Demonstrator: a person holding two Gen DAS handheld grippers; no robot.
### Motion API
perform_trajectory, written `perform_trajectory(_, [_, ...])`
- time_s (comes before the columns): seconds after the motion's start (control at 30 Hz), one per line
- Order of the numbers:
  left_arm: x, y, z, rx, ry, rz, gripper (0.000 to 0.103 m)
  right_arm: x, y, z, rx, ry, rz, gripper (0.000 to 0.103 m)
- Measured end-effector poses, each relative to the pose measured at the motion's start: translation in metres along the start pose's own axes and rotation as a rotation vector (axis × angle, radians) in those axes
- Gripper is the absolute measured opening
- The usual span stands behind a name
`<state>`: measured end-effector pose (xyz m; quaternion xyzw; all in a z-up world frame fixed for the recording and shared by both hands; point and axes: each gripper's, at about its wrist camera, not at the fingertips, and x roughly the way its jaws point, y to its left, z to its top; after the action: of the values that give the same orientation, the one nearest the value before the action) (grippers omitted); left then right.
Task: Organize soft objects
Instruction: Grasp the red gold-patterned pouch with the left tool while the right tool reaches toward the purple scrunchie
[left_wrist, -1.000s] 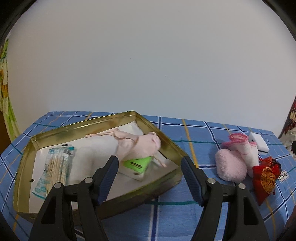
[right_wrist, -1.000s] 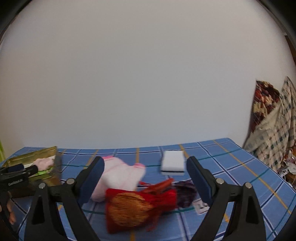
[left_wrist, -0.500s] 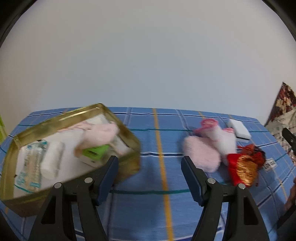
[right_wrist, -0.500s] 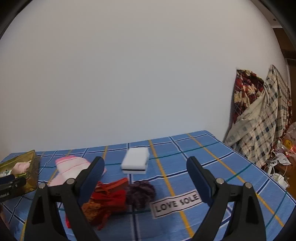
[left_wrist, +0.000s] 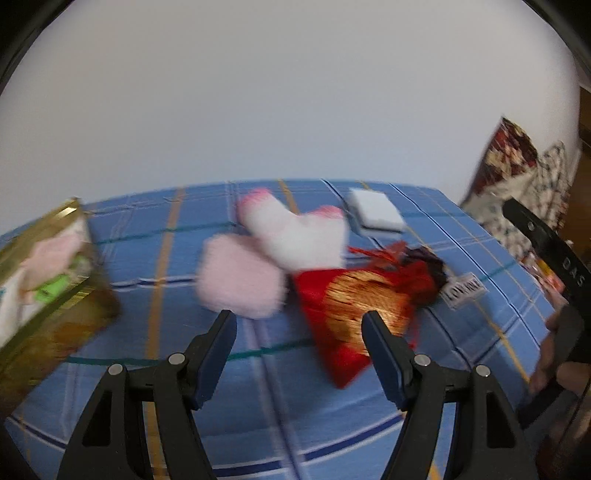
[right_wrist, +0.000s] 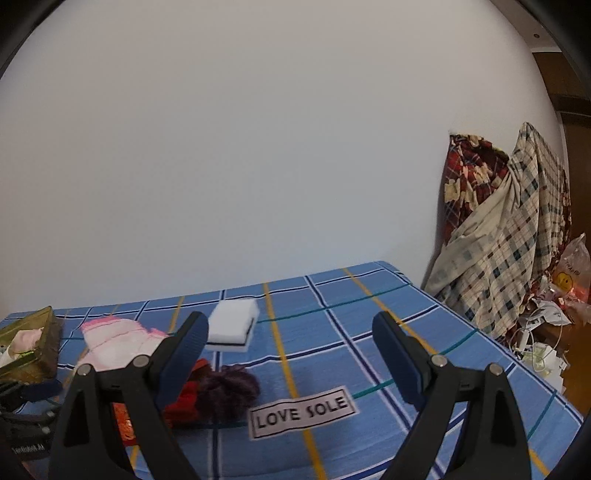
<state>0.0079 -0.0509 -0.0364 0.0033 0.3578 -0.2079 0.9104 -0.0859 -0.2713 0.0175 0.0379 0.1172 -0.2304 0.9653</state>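
Note:
My left gripper is open and empty, just short of a pink fluffy pad and a red and gold pouch. A white and pink sock and a white sponge lie behind them. A gold tin with a pink soft toy in it stands at the left. My right gripper is open and empty above the cloth, with the sponge, the sock, a purple scrunchie and the pouch to its left.
A blue checked cloth with a "LOVE SOLE" label covers the table. Plaid fabrics and clutter pile up past the table's right edge. A white wall stands behind. The other gripper's handle shows at the right.
My left gripper has swung right, from over the gold tin to in front of the pink pad and red pouch. My right gripper has swung right too, away from the pouch.

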Motion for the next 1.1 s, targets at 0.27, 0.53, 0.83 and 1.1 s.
perform_trajectory(0.27, [0.038, -0.020, 0.006, -0.050, 0.136, -0.080, 0.073, 0.000, -0.027, 0.005, 0.078, 0.009, 0.010, 0.092])
perform_trajectory(0.53, [0.046, -0.033, 0.014, -0.012, 0.148, -0.005, 0.077, 0.006, -0.036, 0.004, 0.121, 0.044, 0.048, 0.092])
perform_trajectory(0.83, [0.031, -0.012, 0.006, -0.083, 0.125, -0.151, 0.030, 0.021, -0.039, -0.005, 0.150, 0.127, 0.071, 0.092])
perform_trajectory(1.1, [-0.007, 0.000, 0.004, -0.054, -0.008, -0.208, 0.030, 0.035, -0.042, -0.014, 0.180, 0.240, 0.126, 0.062])
